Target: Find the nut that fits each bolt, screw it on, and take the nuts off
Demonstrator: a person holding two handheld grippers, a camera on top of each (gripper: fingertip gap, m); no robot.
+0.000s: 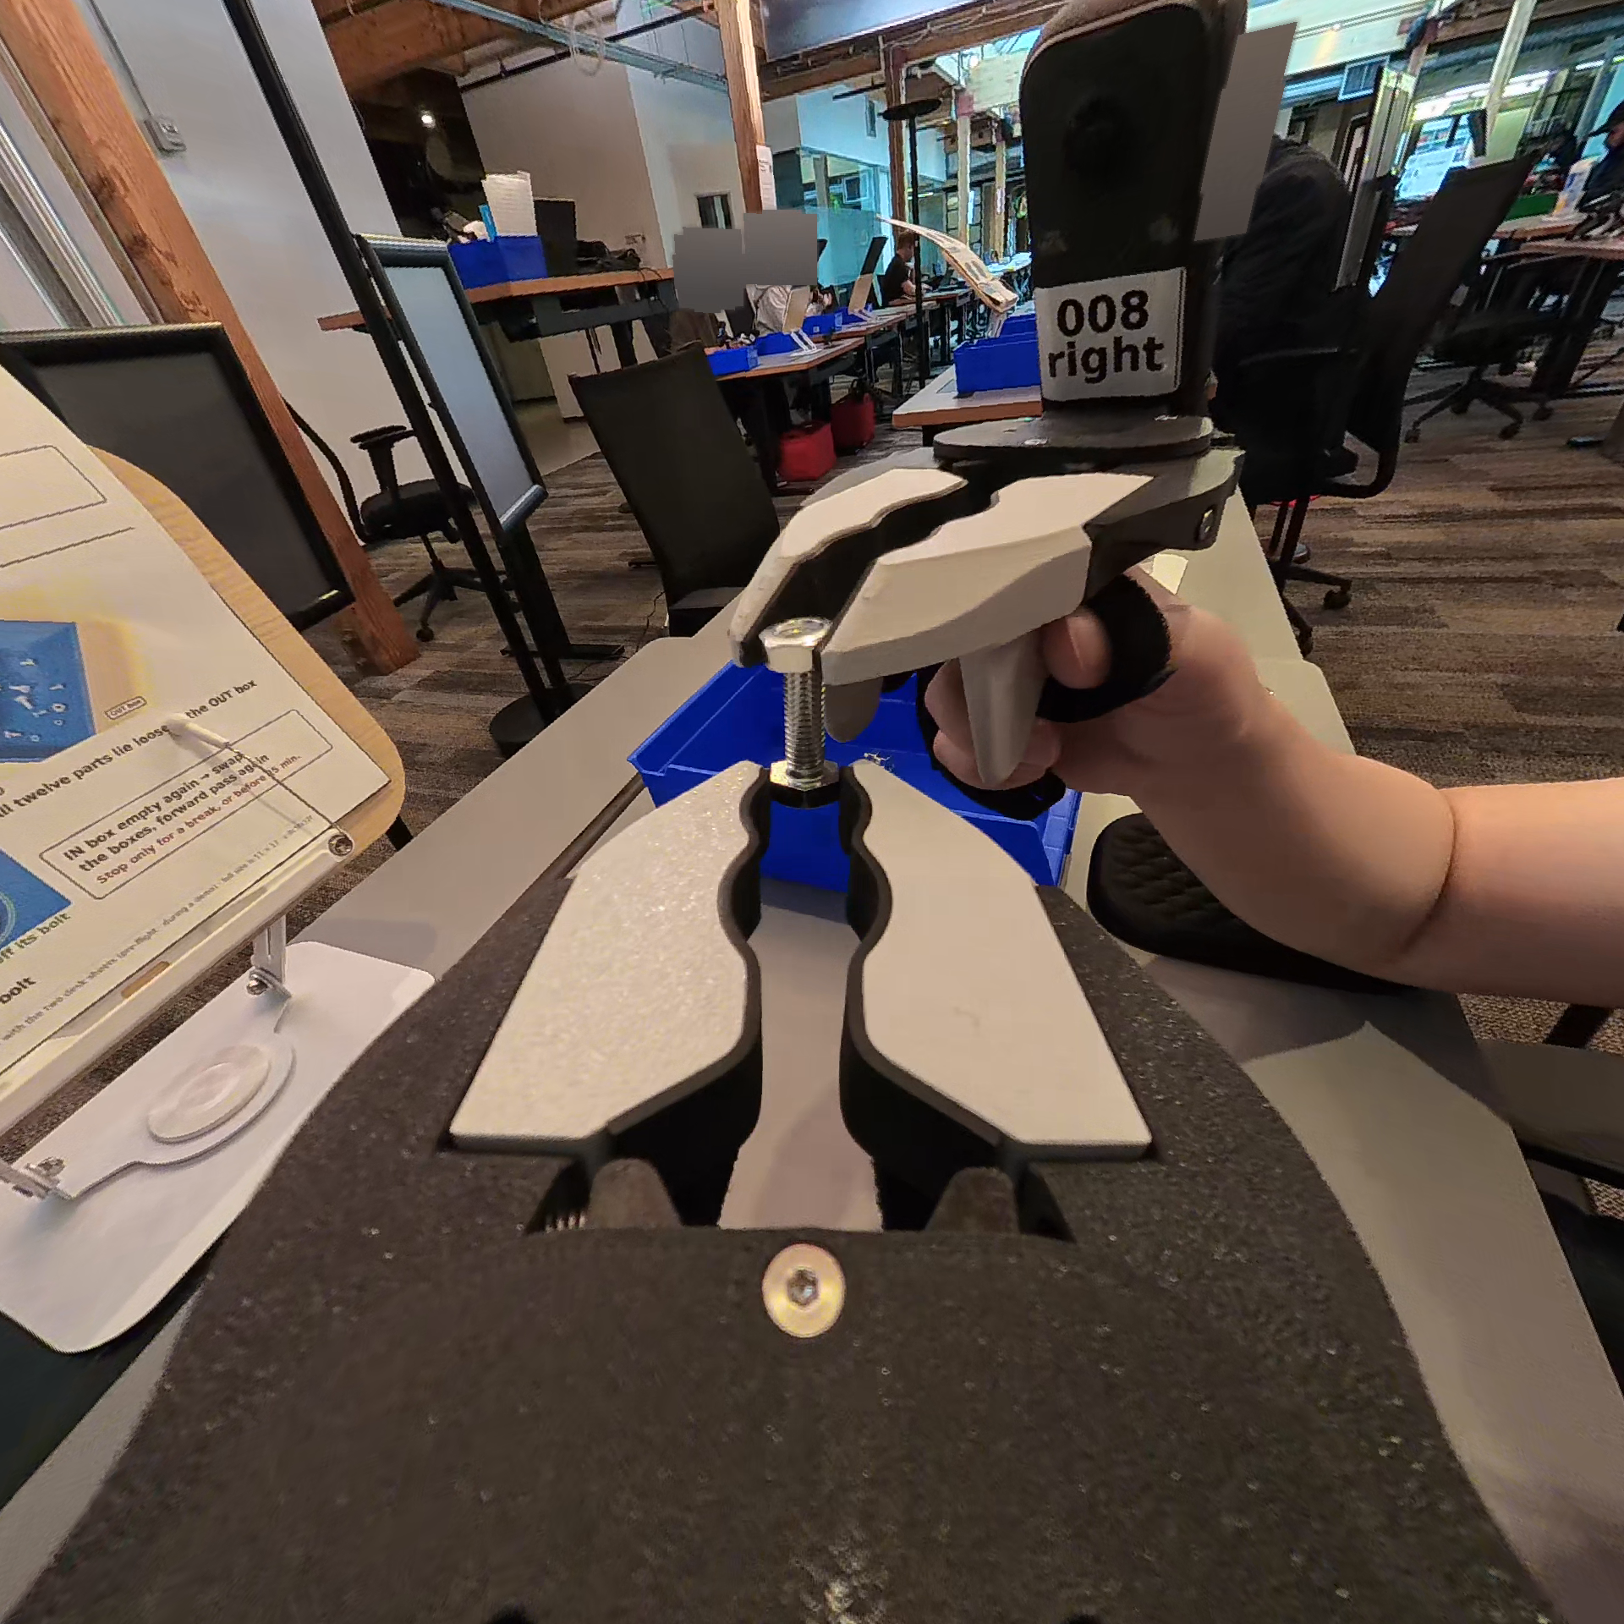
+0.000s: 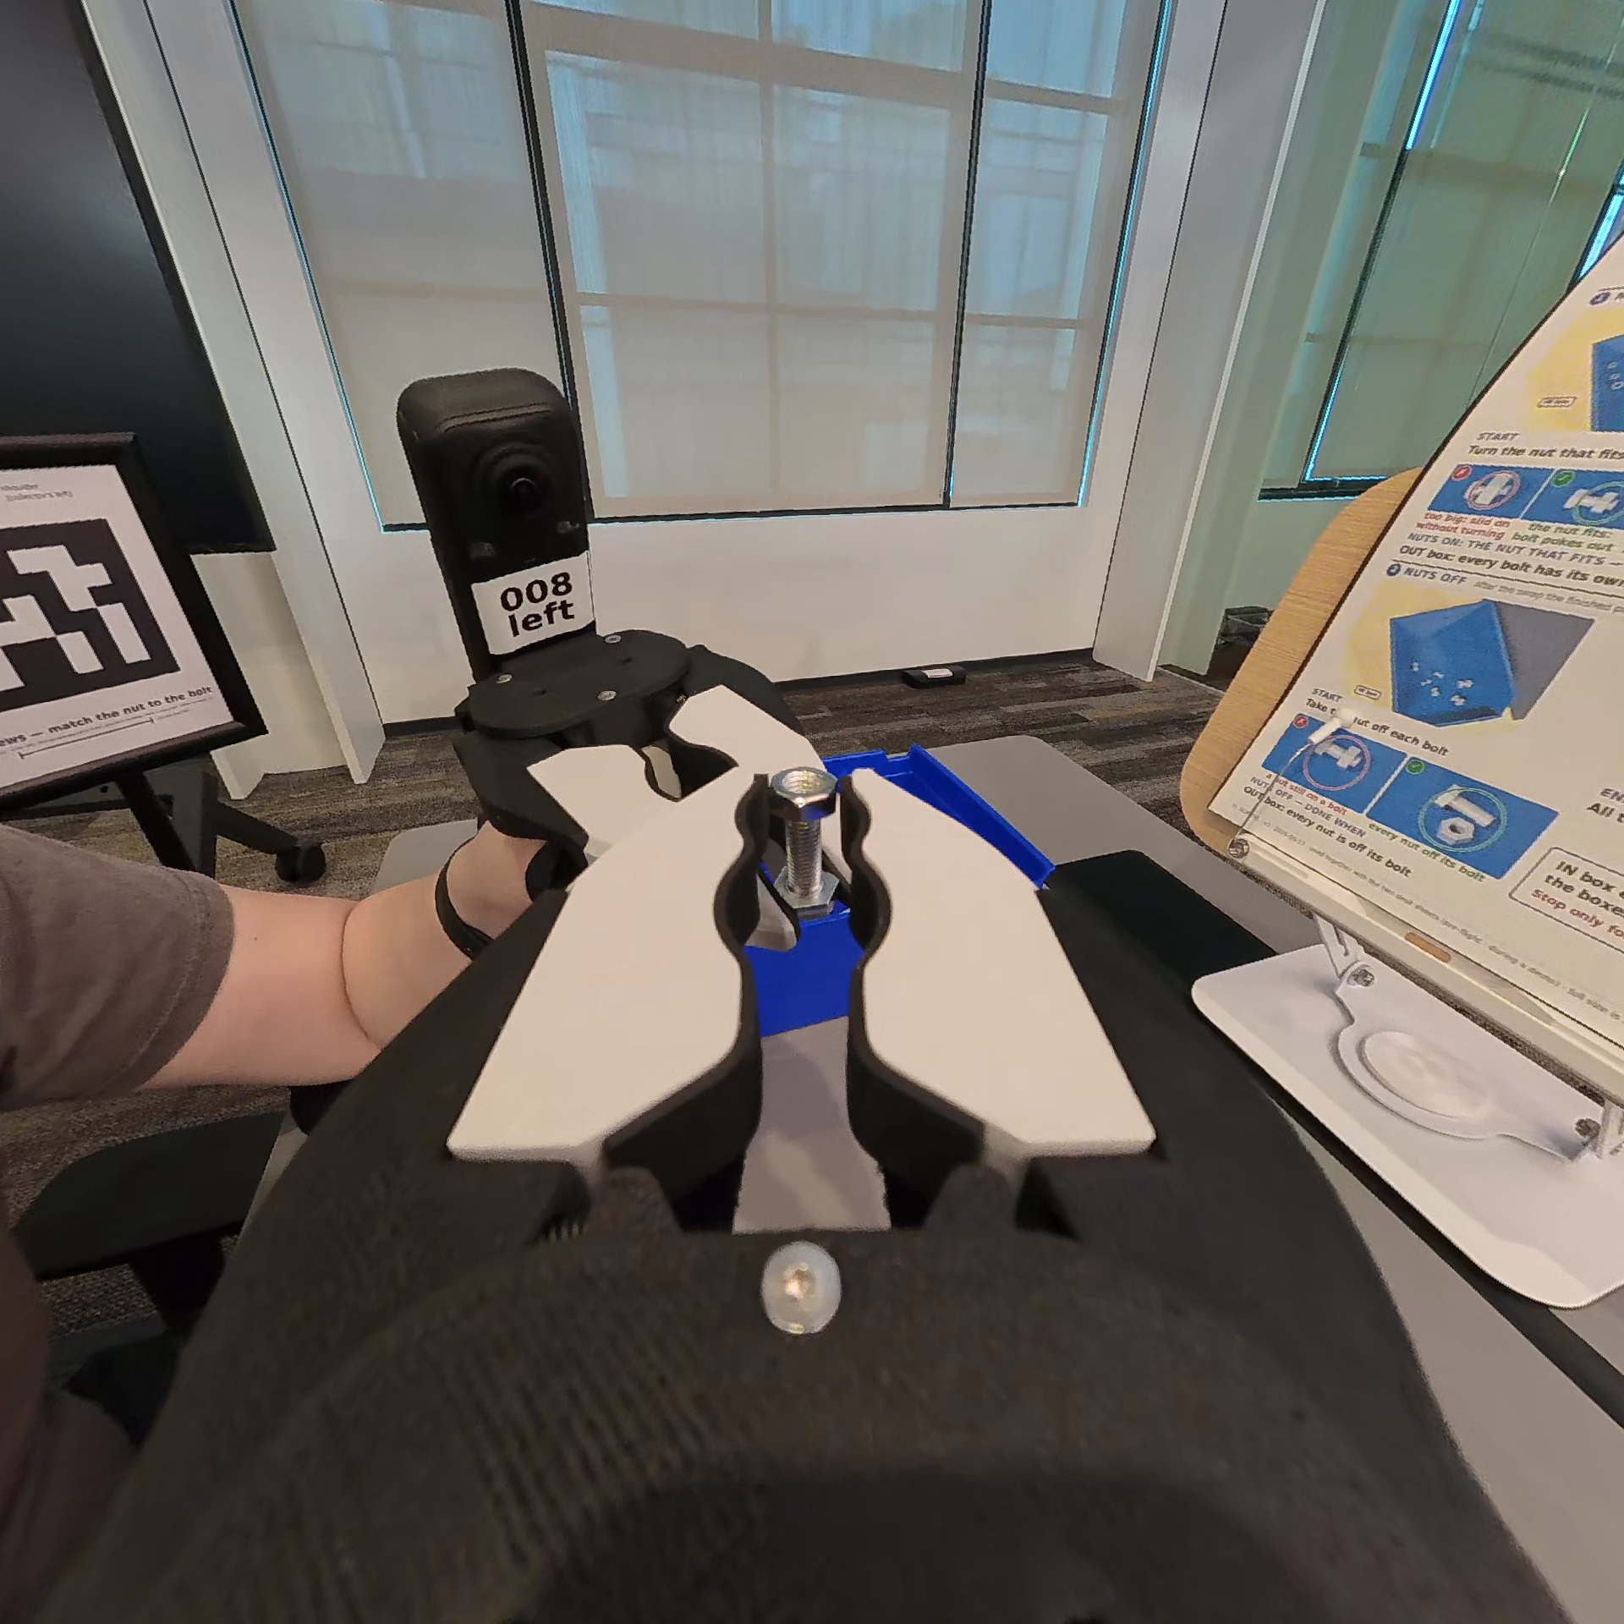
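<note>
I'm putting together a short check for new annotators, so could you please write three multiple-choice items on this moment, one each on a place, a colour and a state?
1. Where on the bolt is the nut?
A. at the lower end, away from the head
B. against the head
C. off it, on the table

2. What colour is the bin behind the grippers?
A. red
B. blue
C. green

3. What does the right gripper hold?
A. nothing
B. the bin
C. the bolt head

Answers:
1 A, the nut sits in the left gripper, low on the thread.
2 B, its walls are blue.
3 C, its fingers clamp the hex head.
</note>
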